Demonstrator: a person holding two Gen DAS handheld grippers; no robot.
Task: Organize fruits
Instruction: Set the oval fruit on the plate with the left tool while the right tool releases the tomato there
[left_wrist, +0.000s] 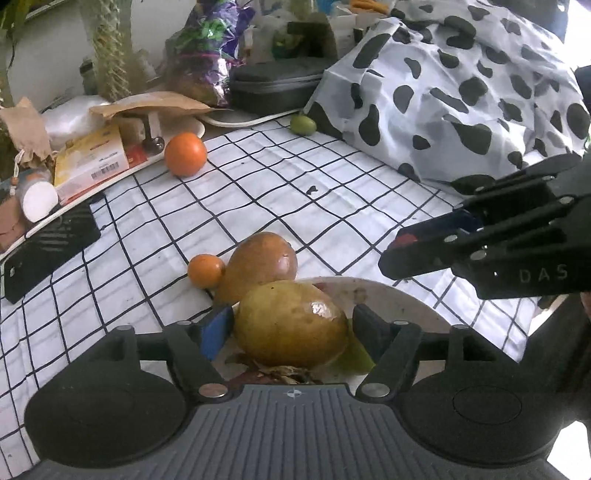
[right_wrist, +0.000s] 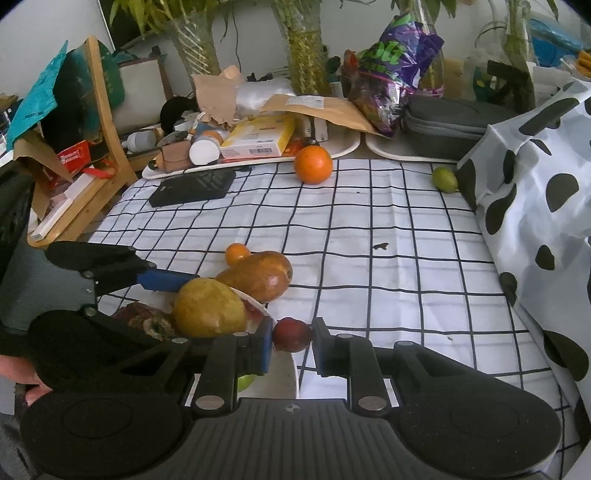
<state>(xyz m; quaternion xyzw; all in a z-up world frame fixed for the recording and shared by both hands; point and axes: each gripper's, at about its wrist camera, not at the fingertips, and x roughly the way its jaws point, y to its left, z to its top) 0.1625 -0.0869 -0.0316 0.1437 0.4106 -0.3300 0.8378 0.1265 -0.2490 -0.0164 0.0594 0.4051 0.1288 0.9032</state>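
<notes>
Black gripper fingers with blue pads fill the foreground of both wrist views. From the right wrist, the right gripper (right_wrist: 292, 341) is clamped on a small dark red fruit (right_wrist: 292, 335), held over the rim of a white bowl (right_wrist: 286, 373). From the left wrist, the left gripper (left_wrist: 291, 328) has its jaws spread either side of a yellow-green mango (left_wrist: 291, 325) resting in that bowl; whether the pads touch the mango cannot be told. Just beyond the bowl, on a white tablecloth (left_wrist: 332, 206) with a black grid, lies a brown mango (left_wrist: 260, 264) with a small orange (left_wrist: 205, 270) touching its far side. Farther back, well apart, a large orange (left_wrist: 185, 154) sits near a cluttered tray (left_wrist: 147, 158), and a small green fruit (left_wrist: 303, 124) lies beside a black-spotted white cloth (left_wrist: 461, 96).
</notes>
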